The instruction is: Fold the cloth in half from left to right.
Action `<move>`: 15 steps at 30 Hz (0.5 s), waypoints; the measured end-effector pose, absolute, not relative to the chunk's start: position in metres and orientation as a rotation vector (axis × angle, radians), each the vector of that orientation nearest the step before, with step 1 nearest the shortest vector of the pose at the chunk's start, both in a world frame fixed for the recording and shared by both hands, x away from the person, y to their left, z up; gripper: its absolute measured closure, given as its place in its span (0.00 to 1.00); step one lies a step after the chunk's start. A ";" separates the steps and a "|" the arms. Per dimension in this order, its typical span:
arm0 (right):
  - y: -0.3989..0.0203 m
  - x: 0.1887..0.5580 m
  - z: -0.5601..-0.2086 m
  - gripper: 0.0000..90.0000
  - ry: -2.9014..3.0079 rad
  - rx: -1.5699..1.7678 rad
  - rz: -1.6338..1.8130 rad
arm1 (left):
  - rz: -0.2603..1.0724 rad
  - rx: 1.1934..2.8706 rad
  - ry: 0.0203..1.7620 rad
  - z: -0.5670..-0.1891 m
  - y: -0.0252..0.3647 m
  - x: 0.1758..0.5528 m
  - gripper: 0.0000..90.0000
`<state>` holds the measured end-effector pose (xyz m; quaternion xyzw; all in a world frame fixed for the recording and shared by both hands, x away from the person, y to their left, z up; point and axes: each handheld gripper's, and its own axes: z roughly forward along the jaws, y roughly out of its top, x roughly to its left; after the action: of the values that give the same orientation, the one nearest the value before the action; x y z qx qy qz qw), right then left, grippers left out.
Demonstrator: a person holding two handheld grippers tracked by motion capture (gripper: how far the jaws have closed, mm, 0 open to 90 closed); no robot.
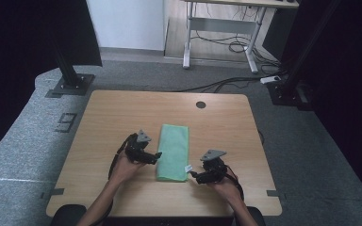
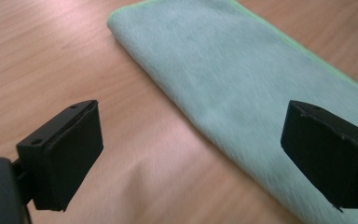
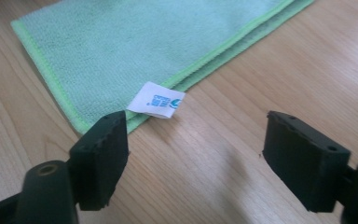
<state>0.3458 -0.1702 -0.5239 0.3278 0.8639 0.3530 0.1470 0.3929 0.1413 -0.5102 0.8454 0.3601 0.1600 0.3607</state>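
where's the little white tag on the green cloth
The white tag sticks out from the green cloth at its near right corner in the high view, just ahead of the open right gripper.

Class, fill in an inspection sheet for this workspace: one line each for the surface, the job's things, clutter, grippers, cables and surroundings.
Surface: wooden table, with a dark round grommet hole near its far edge.
Job's things: folded green cloth lying flat mid-table; a white care label sticks out at its near corner.
Clutter: nothing seen on the table besides the cloth.
Grippers: left gripper has its jaws open at the cloth's long edge; right gripper has its jaws open near the label. Neither holds anything.
Cables: a cable loops from each gripper; black cables run across the floor beyond the table.
Surroundings: grey carpet, black frame posts, and a desk frame by the far wall.
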 end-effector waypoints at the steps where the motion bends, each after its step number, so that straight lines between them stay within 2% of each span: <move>1: -0.172 0.346 -0.523 0.21 2.483 0.954 1.017 | 0.413 2.182 0.926 -0.510 0.144 0.389 0.04; 9: -0.191 0.342 -0.518 0.13 2.440 1.031 1.029 | 0.388 2.188 0.935 -0.512 0.172 0.362 0.00; 15: -0.204 0.341 -0.525 0.01 2.404 1.086 0.997 | 0.429 2.192 0.968 -0.518 0.191 0.349 0.00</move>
<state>0.3407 -0.2036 -0.5248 0.3801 0.8415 0.3489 0.1602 0.3488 0.1905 -0.5184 0.8446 0.3732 0.1653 0.3464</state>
